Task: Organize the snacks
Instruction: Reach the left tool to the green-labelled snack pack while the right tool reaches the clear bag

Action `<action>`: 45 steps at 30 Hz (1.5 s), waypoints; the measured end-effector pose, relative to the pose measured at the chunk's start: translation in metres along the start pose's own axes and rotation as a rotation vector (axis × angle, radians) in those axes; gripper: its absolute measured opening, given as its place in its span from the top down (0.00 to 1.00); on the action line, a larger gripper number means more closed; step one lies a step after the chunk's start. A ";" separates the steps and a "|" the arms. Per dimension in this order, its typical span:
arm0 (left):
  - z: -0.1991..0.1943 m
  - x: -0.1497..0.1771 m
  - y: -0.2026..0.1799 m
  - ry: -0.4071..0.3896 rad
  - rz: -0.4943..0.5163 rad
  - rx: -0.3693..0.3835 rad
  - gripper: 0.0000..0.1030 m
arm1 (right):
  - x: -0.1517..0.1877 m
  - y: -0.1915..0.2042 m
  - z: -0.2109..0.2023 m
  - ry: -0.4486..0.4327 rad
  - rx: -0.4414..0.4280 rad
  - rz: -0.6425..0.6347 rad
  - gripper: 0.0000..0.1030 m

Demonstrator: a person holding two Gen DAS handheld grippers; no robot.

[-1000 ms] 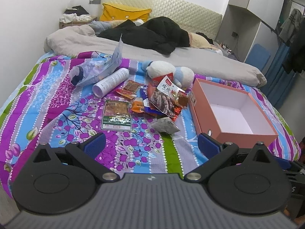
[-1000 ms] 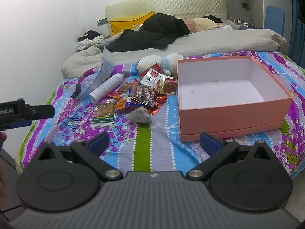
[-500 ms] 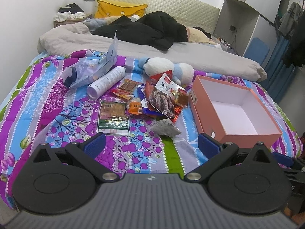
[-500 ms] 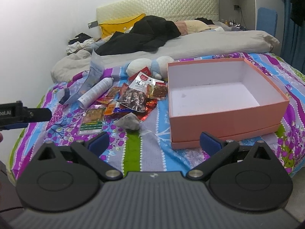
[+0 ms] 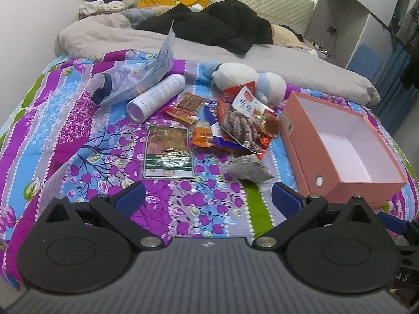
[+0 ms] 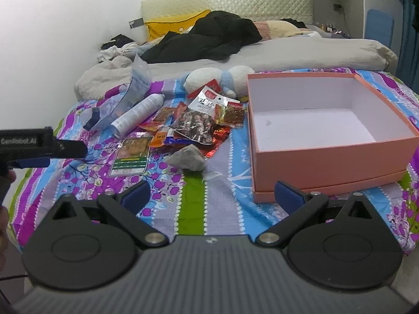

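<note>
the snack packets (image 5: 209,130) lie heaped mid-bedspread (image 5: 65,141), just left of the empty pink box (image 6: 327,157). both the left gripper (image 5: 207,198) and right gripper (image 6: 212,193) hover apart, holding nothing. the packets look light, crinkly, slippery; pinch a sealed edge.

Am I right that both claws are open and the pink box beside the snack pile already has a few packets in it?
Not quite: the pink box is empty, as the right wrist view shows. Both the left claw and right claw are open, and the snack pile lies beside it.
</note>
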State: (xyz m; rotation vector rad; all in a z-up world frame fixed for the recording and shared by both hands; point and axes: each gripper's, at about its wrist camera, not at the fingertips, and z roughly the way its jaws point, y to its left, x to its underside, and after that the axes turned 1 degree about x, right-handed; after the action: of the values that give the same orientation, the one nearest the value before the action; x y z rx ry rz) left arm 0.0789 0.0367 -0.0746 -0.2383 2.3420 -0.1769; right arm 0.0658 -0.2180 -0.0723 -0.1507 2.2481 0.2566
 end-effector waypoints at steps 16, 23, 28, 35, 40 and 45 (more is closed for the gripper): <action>0.077 -0.009 0.044 0.085 -0.036 -0.041 0.00 | -0.004 0.035 0.058 -0.006 -0.071 -0.111 0.01; 0.116 -0.016 0.060 0.112 -0.047 -0.058 0.00 | -0.006 0.049 0.090 0.039 -0.093 -0.144 0.01; 0.139 -0.024 0.067 0.116 -0.044 -0.088 0.00 | -0.008 0.053 0.115 0.056 -0.095 -0.165 0.02; 0.172 -0.030 0.078 0.124 -0.070 -0.078 0.00 | -0.007 0.055 0.150 0.064 -0.089 -0.238 0.05; 0.200 -0.030 0.083 0.128 -0.068 -0.036 0.00 | -0.006 0.054 0.177 0.072 -0.062 -0.277 0.09; 0.226 -0.036 0.084 0.098 -0.027 -0.045 0.00 | -0.009 0.055 0.198 0.045 -0.042 -0.301 0.10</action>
State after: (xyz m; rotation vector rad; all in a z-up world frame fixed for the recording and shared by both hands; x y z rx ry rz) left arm 0.2544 0.1138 -0.2251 -0.2885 2.4432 -0.1526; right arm 0.2088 -0.1175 -0.1813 -0.5161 2.2292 0.1388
